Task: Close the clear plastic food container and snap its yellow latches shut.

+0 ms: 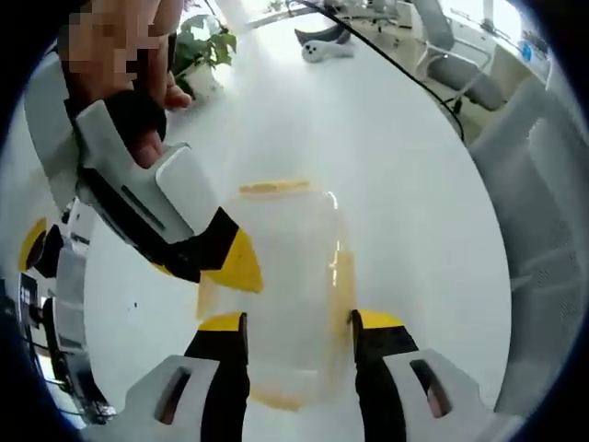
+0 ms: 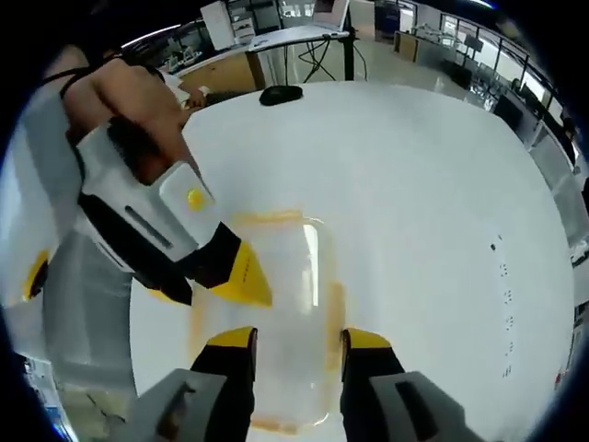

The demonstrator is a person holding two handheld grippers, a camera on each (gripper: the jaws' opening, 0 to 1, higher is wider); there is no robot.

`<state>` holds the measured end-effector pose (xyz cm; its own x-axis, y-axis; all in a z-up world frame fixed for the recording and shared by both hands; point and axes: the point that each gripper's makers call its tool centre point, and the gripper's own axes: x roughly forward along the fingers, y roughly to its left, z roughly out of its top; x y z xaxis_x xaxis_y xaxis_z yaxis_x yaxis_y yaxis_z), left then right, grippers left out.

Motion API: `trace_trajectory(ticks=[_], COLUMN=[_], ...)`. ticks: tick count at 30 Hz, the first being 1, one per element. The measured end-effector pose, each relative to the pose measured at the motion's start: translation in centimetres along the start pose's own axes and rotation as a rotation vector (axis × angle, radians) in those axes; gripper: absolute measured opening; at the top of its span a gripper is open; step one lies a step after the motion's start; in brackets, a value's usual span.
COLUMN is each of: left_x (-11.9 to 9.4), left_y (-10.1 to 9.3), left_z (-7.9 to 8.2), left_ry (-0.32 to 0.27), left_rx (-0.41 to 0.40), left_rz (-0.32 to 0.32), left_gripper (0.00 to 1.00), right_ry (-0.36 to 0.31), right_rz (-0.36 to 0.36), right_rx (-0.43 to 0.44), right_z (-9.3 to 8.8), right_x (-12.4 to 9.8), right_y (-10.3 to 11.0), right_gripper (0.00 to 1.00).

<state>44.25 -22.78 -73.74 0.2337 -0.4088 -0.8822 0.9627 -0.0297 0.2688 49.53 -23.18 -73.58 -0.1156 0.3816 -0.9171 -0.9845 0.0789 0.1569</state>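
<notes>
In the left gripper view a potted plant (image 1: 204, 51) and a small white object with dark spots (image 1: 327, 48) sit at the far end of the table (image 1: 386, 166), a black cable (image 1: 405, 69) runs past them, and grey chairs (image 1: 552, 184) stand alongside. The right gripper (image 1: 241, 262), held in a hand (image 1: 138, 64), crosses in from the side and covers one edge of the container (image 1: 285, 285). In the right gripper view a dark mouse-like object (image 2: 281, 93) lies at the table's far edge, with desks beyond.

The container is clear, with yellow latches (image 1: 273, 187) along its sides; it lies flat on the table, lid on.

The left gripper (image 1: 299, 322) has its jaws spread, straddling the container's near end. The right gripper's jaws are likewise apart either side of it, gripping nothing.

The table is white and glossy, in an open office.
</notes>
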Motion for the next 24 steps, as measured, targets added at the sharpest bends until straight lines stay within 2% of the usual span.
trace_trajectory(ticks=[12, 13, 14, 15, 16, 17, 18, 24], left_x=[0.2, -0.2, 0.8, 0.7, 0.8, 0.5, 0.4, 0.4], left_y=[0.2, 1.7, 0.5, 0.5, 0.5, 0.6, 0.6, 0.4], left_z=[0.0, -1.2, -0.3, -0.2, -0.2, -0.2, -0.2, -0.2], left_ry=[0.013, 0.074, 0.03, 0.041, 0.05, 0.049, 0.049, 0.03], left_rx=[-0.022, -0.012, -0.027, -0.032, -0.023, -0.027, -0.023, -0.029], left_rz=[0.038, 0.14, 0.072, 0.066, 0.062, 0.064, 0.064, 0.068], left_gripper=[0.39, 0.38, 0.37, 0.37, 0.37, 0.37, 0.37, 0.38], right_ry=[0.052, 0.059, 0.075, 0.077, 0.105, 0.117, 0.089, 0.087], right_rz=[0.054, 0.058, 0.067, 0.077, 0.117, 0.104, 0.098, 0.091], right_rx=[-0.001, 0.006, 0.02, 0.014, 0.03, 0.015, 0.014, 0.01], right_z=[0.0, 0.2, 0.1, 0.0, -0.4, -0.5, 0.2, 0.1], right_x=[0.4, 0.6, 0.7, 0.7, 0.5, 0.1, 0.3, 0.4], right_y=[0.1, 0.1, 0.2, 0.2, 0.8, 0.3, 0.3, 0.4], right_gripper=[0.31, 0.3, 0.3, 0.29, 0.28, 0.28, 0.28, 0.3])
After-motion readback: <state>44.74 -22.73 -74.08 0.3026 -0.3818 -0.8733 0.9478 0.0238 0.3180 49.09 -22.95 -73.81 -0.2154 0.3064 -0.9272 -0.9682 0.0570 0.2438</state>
